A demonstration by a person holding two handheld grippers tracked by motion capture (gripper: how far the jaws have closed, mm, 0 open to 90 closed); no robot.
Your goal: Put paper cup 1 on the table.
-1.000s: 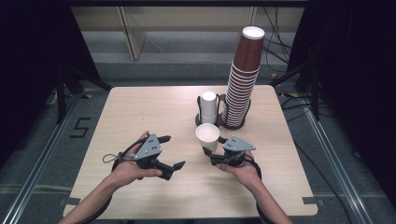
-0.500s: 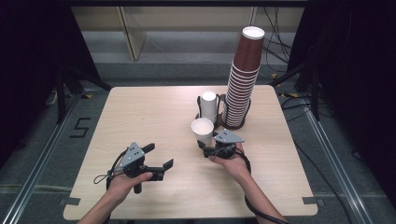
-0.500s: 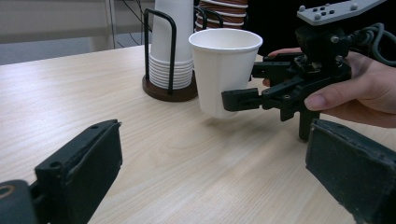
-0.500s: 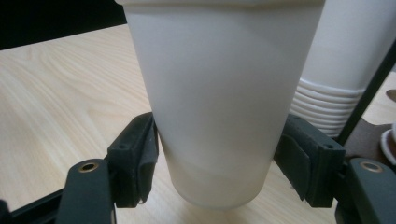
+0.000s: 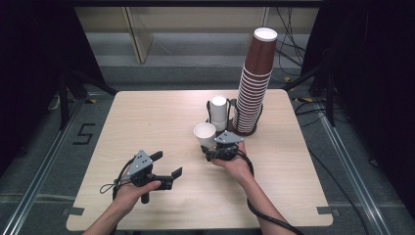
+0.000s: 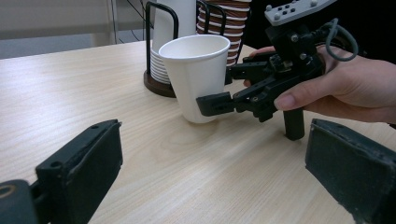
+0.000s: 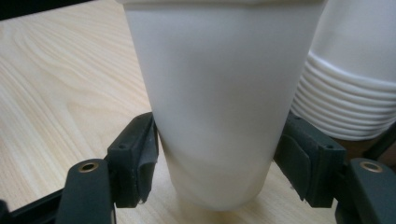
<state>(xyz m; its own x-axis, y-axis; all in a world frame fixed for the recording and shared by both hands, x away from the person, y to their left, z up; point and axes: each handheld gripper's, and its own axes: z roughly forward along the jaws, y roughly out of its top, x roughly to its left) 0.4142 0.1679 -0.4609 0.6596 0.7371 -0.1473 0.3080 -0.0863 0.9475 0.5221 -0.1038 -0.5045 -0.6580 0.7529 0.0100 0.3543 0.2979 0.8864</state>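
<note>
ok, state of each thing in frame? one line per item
white cup: upright, open end up, clamped low on its wall by the right hand-held gripper.
right hand-held gripper: shut on the white cup.
left hand-held gripper: open, nothing between its jaws.
white cup stack: nested, upside down in the black wire holder.
brown cup stack: tall, nested, leaning slightly, in its holder.
table: bare wood around the cups.

Two hand-held grippers — left gripper [image 5: 168, 164] and right gripper [image 5: 207, 151] — black bodies with pistol-style handles, broad matte-black jaws with brass-ringed pivot holes, grey three-cornered top plates studded with screws, black cables trailing back; forearms bare, no sleeves.
</note>
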